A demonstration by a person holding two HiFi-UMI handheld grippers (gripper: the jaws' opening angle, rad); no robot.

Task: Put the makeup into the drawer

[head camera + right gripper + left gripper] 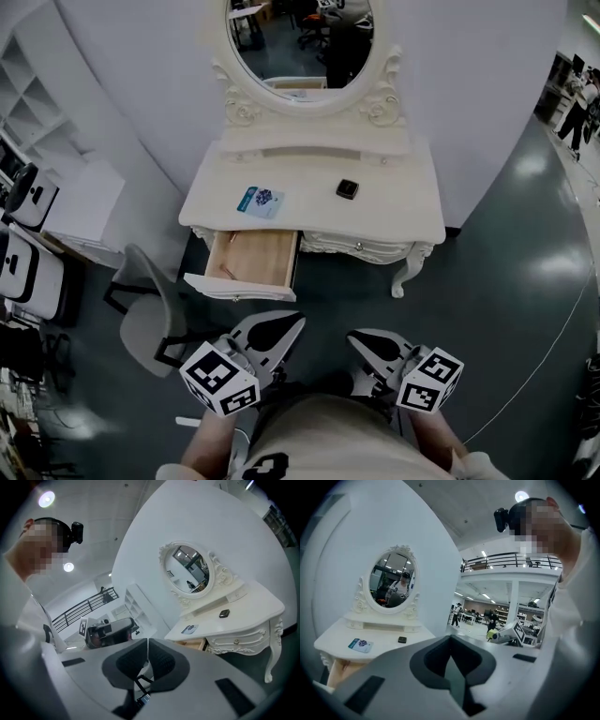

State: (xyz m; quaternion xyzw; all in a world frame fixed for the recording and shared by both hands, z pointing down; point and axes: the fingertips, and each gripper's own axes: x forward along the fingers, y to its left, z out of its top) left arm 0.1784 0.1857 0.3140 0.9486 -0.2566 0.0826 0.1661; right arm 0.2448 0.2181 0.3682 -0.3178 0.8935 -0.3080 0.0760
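Though the packet (260,201) bears blue print on white, its lettering is too small to read. It lies flat on the left part of the table (403,211), just behind the open drawer (251,260). Well apart to its right sits the compact (348,188), a small black square with rounded corners and a dull sheen. It too is on the top, not in the drawer.

The table is glossy white, with carved scrollwork under its edge and a curved leg (409,272). An oval mirror (300,42) in an ornate white frame stands at its back. The drawer is pulled out, its inside pale bare wood and its front white. A grey moulded chair (150,319) stands to the left on a dark, shiny floor (506,281).

Well short of the table hang the left gripper (292,324) and the right gripper (358,339), smooth grey shells. The right one's dark pads (161,660) look finely ribbed. Each gripper's jaws are closed tip to tip, with nothing between them. Each carries a cube (217,378) with black-and-white square markers.
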